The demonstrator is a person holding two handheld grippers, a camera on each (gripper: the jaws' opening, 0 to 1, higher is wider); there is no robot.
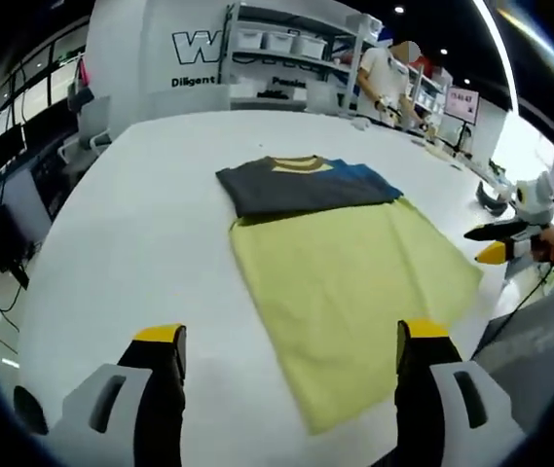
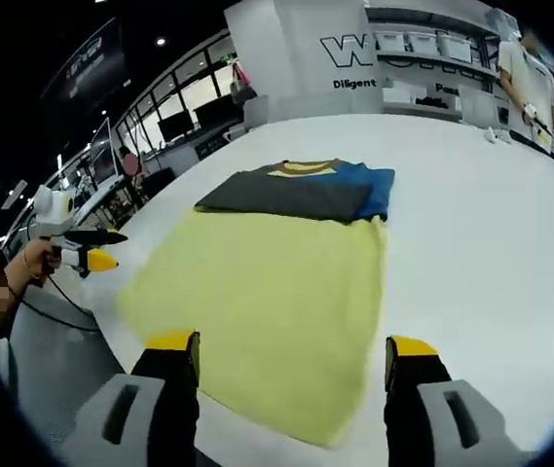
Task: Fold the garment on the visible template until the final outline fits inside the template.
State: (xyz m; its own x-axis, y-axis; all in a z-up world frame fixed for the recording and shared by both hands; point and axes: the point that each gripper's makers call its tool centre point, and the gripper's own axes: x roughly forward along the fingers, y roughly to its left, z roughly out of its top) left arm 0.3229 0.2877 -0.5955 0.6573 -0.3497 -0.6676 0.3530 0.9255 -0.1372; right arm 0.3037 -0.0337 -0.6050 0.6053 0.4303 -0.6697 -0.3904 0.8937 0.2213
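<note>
A folded dark grey garment (image 1: 301, 187) (image 2: 296, 192), with a yellow collar and a blue part on its right side, lies at the far end of a yellow template sheet (image 1: 354, 292) (image 2: 267, 302) on the white table (image 1: 140, 233) (image 2: 481, 243). My left gripper (image 1: 291, 336) is open over the template's near left corner, holding nothing. My right gripper (image 2: 291, 343) is open over the template's near edge, also holding nothing. In the left gripper view the right gripper (image 1: 496, 243) comes in from the right, in a hand. In the right gripper view the left gripper (image 2: 87, 255) shows at the left.
A person (image 1: 388, 78) (image 2: 525, 68) stands at the table's far side by shelves with white bins (image 1: 277, 41). Small items (image 1: 496, 195) lie near the table's right edge. Office chairs (image 1: 82, 136) and monitors stand off the left side.
</note>
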